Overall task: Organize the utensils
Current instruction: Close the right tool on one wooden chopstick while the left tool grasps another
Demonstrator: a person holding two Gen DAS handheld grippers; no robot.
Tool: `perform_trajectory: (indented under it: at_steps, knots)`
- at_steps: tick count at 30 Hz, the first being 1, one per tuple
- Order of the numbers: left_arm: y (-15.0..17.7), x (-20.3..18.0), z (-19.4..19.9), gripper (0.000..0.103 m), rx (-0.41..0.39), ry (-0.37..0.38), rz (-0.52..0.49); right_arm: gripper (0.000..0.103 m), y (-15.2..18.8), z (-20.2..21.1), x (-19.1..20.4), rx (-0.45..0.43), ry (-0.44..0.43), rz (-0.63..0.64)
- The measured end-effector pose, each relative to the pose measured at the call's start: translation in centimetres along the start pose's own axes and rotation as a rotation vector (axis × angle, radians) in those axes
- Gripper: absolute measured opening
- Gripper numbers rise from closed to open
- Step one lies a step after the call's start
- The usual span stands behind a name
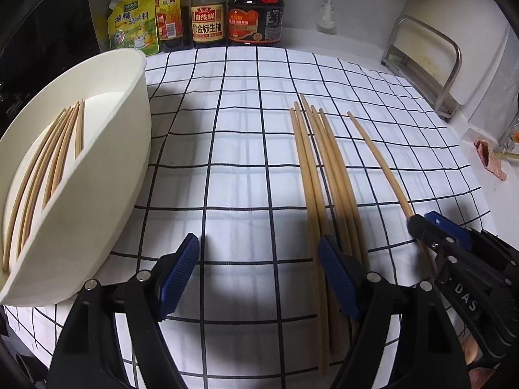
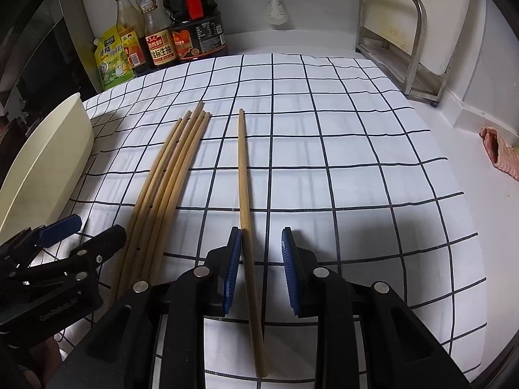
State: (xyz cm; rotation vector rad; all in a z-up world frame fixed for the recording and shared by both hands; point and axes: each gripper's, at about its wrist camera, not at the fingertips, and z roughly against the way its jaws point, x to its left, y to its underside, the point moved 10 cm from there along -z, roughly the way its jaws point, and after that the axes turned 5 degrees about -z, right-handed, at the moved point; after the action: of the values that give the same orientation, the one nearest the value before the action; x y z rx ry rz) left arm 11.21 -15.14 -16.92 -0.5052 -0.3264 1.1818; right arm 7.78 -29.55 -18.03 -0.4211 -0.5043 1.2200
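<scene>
Several wooden chopsticks [image 1: 324,168] [image 2: 168,168] lie bundled on the checked cloth [image 1: 227,162] [image 2: 324,162]. One single chopstick [image 1: 376,159] [image 2: 243,168] lies apart to their right. My right gripper [image 2: 261,253] [image 1: 426,225] straddles its near end with narrowed jaws; the stick rests against the left pad [image 2: 235,259], with a gap to the right pad. My left gripper [image 1: 258,272] [image 2: 87,231] stands wide open and low over the cloth, its right finger above the bundle. A white tub [image 1: 97,162] [image 2: 48,149] at the left holds several chopsticks [image 1: 55,149].
Sauce bottles [image 1: 207,13] [image 2: 155,32] and a yellow seasoning pouch [image 1: 133,22] line the back wall. A metal rack [image 1: 431,64] [image 2: 395,48] stands at the back right, and a pink cloth [image 1: 489,159] [image 2: 499,152] lies on the white counter beyond the mat's right edge.
</scene>
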Motion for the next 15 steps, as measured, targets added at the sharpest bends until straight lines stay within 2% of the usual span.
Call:
perform_trajectory:
  at_steps: [11,13,15]
  knots:
    - [-0.3,-0.3,-0.8,0.078,0.005,-0.044,-0.028,0.025,-0.1,0.0,0.1,-0.003,-0.005,0.004]
    - [-0.3,-0.3,-0.9,0.080,0.006,-0.052,-0.028,0.025,-0.1,-0.1,0.1,-0.003,-0.006,0.005]
    - [-0.4,-0.2,-1.1,0.088,0.013,-0.052,-0.017,0.025,-0.1,-0.2,0.1,-0.004,0.000,0.010]
